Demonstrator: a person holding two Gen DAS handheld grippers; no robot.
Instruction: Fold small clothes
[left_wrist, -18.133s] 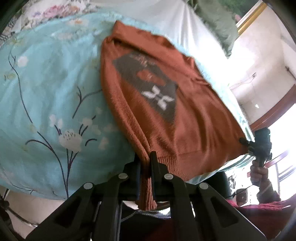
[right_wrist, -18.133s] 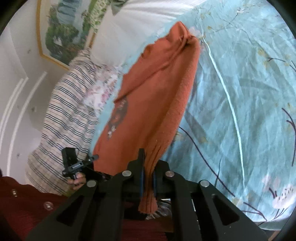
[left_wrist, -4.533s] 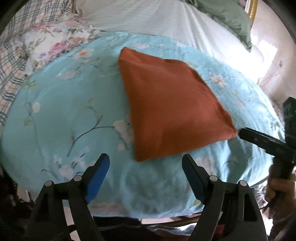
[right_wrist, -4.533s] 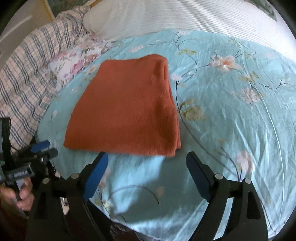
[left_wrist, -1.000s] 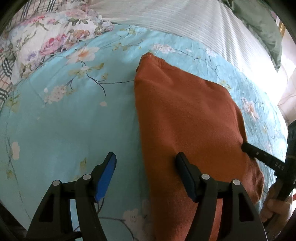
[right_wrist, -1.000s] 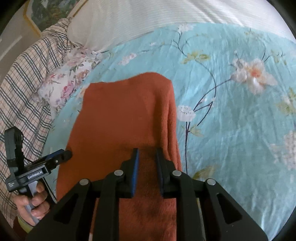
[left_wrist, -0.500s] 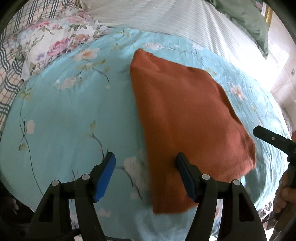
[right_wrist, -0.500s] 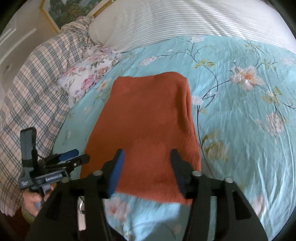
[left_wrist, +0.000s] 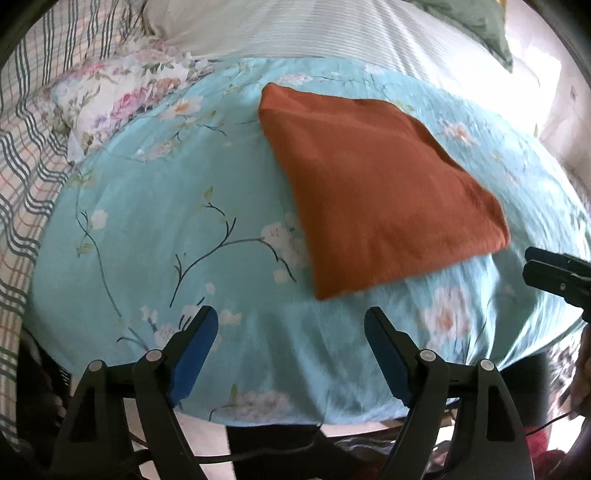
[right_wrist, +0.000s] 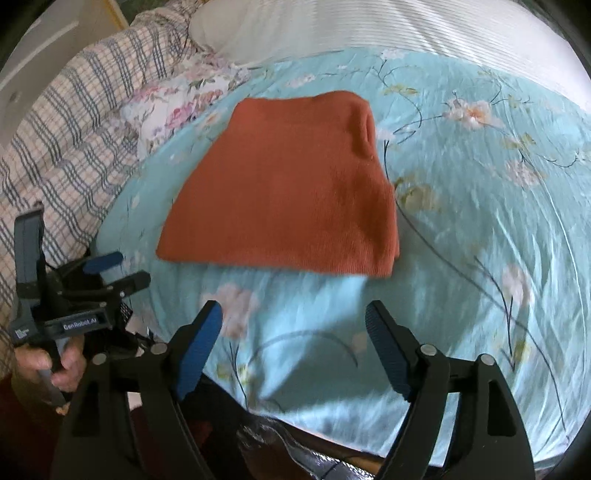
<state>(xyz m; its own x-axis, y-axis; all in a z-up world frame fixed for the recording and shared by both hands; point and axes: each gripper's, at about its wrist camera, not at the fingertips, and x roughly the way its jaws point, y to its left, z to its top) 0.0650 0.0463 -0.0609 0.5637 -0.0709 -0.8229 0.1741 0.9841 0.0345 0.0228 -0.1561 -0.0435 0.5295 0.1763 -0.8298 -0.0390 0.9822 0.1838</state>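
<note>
on the floral blue bedspread (left_wrist: 155, 206), the rust-orange knit sweater (left_wrist: 373, 192) lies folded flat and let go.
it looks soft and limp, light, a little grippy from the knit, so it should bunch rather than slide; the thick near corners or the doubled side edge seem the best places to pinch. it shows a plain, smooth rectangle with a rounded folded bulge at its far right corner, no pattern in sight. nearer than the sweater, the left gripper (left_wrist: 291, 354) has just been opening and stands wide, nothing between its blue pads; the right gripper (right_wrist: 293, 350) has also just been opening, equally wide and empty. beyond the sweater lie a flowered pillow (left_wrist: 122, 96) and a striped white pillow (right_wrist: 369, 26); a checked cover (right_wrist: 62, 122) lies to its left.
</note>
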